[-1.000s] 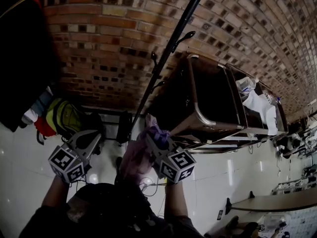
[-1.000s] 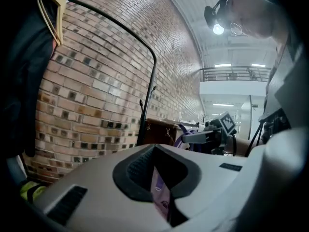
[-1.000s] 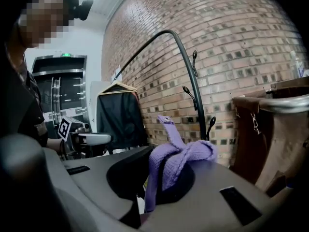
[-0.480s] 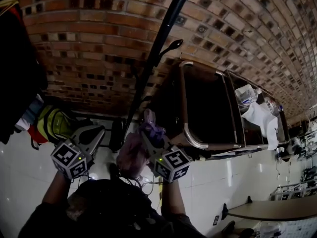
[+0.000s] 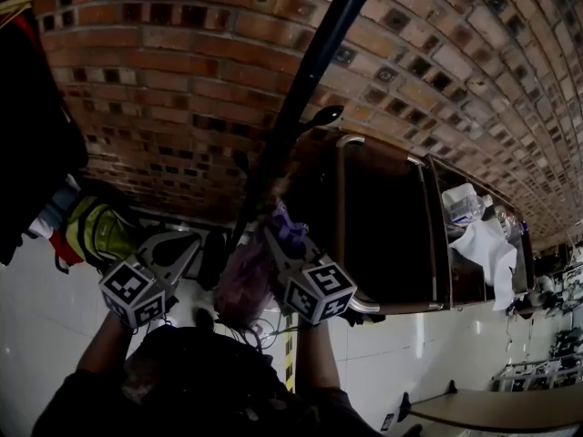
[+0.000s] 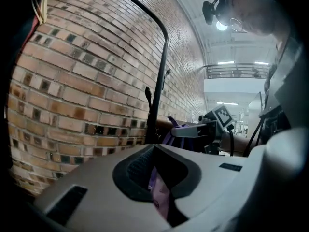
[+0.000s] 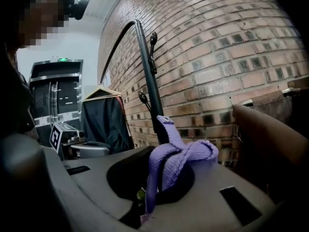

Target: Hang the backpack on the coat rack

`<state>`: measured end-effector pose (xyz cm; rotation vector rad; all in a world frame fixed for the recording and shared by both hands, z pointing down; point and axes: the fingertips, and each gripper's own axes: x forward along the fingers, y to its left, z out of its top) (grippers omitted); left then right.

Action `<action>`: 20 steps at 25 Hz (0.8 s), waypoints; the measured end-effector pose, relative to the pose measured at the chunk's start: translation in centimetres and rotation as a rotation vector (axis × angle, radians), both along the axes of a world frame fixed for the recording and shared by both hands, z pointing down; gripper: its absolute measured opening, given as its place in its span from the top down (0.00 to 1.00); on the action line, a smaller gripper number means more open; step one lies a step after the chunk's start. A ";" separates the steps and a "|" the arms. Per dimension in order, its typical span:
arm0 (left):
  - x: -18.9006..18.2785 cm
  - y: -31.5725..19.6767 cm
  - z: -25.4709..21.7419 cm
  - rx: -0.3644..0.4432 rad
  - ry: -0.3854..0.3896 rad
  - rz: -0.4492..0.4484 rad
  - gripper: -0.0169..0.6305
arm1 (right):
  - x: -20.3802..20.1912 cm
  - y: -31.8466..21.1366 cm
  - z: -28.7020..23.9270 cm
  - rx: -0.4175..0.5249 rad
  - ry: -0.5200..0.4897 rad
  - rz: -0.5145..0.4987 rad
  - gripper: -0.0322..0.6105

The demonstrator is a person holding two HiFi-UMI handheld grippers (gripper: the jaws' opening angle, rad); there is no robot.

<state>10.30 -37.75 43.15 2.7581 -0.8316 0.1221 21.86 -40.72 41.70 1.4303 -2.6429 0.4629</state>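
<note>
The pink and purple backpack [image 5: 244, 280] hangs between my two grippers, just in front of the black coat rack pole [image 5: 301, 98]. My right gripper [image 5: 278, 235] is shut on its purple woven strap [image 7: 181, 153], which bunches over the jaws. A hook [image 7: 153, 37] of the pole [image 7: 147, 76] rises above the strap. My left gripper [image 5: 182, 244] is to the left of the bag. Its jaws are closed with pink fabric and a thin purple strap [image 6: 157, 192] caught in the slit. The pole [image 6: 157, 95] stands just beyond the left gripper [image 6: 152, 146].
A brick wall [image 5: 164, 71] backs the rack. Dark brown furniture with a metal frame [image 5: 342, 198] stands right of the pole. Black garments [image 5: 32, 126] hang at the left above a yellow-green bag [image 5: 100, 230]. A white cloth [image 5: 483, 248] lies at the far right.
Both grippers have carried the backpack closer to the wall and the rack. The pole and the brown furniture now loom larger and nearer.
</note>
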 end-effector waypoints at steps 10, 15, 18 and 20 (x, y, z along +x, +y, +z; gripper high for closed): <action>1.5 -2.9 0.3 -0.018 -0.005 -0.015 0.94 | -2.1 -3.6 -0.2 0.004 0.036 -0.136 0.94; 0.3 -3.3 1.3 -0.026 -0.023 -0.043 0.94 | -5.5 -3.1 1.2 0.007 0.121 -0.259 0.94; -0.4 -3.2 2.0 -0.033 -0.030 -0.055 0.94 | -5.8 -3.1 2.6 -0.020 0.129 -0.261 0.94; -0.5 -3.0 1.9 -0.042 -0.018 -0.062 0.94 | -5.9 -3.0 3.5 -0.035 0.121 -0.258 0.94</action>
